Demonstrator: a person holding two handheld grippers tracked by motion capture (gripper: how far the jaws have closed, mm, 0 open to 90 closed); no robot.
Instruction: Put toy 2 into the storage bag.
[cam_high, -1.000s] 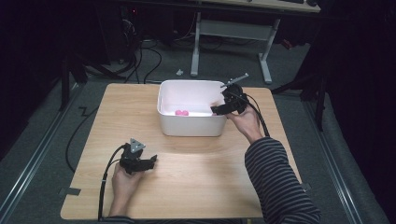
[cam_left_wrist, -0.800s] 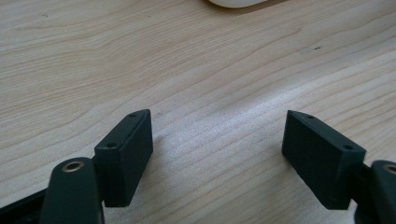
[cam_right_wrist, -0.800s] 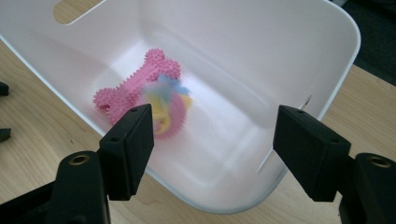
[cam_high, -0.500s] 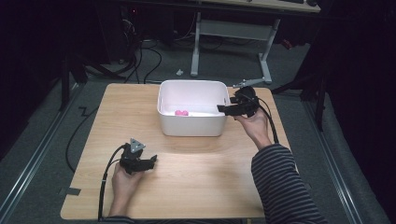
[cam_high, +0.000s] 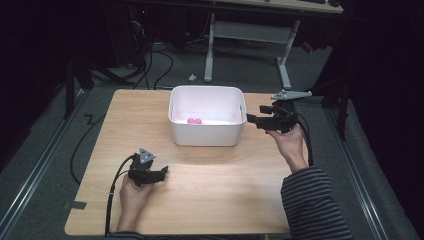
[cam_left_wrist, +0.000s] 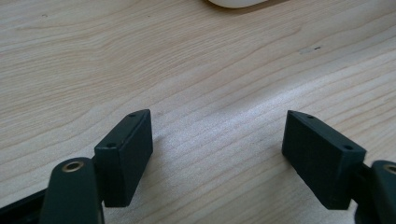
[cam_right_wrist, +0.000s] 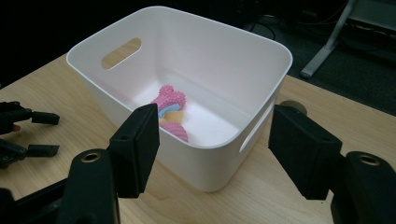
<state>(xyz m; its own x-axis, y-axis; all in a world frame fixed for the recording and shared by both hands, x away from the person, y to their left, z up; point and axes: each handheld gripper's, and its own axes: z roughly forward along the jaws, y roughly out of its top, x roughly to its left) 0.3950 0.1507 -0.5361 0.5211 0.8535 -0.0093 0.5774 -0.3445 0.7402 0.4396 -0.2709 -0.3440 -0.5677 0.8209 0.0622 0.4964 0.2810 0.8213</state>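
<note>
no brand, label or writing readable anywhere in these frames.

starting at the lower left of the high view: left gripper (cam_high: 162, 172) held low over the wooden table (cam_high: 220, 195), in a hand (cam_high: 134, 192) coming in from the bottom edge, grey three-cornered plate on top, black cable trailing down toward the bottom of the frame. released, jaws spread wide apart with nothing between them but bare wood grain, seen plainly in the left gripper view (cam_left_wrist: 217, 149). well apart from the bin.

moving to the upper middle of the high view: white plastic bin (cam_high: 207, 134) standing upright on the table, rounded corners, a slot handle cut into its end walls. inside, on the floor of the bin, a pink spiky toy (cam_high: 194, 120) lying near the middle, slightly left. clearer in the right gripper view: same bin (cam_right_wrist: 219, 163) across the upper and middle part of the frame, toy (cam_right_wrist: 169, 100) on its floor, pink nubbed ends with a blue and a yellowish piece at the middle, partly hidden behind the left jaw.

on to the right of the high view: right gripper (cam_high: 248, 118) held just beside the bin's right end wall, about level with the rim, pointing left toward it, in a hand (cam_high: 287, 142) with a striped sleeve (cam_high: 312, 205) rising from the lower right. released too, jaws wide apart and empty in the right gripper view (cam_right_wrist: 212, 140), outside the bin, near wall between them in the frame. left gripper (cam_right_wrist: 28, 133) also at the far left edge of that view.
</note>
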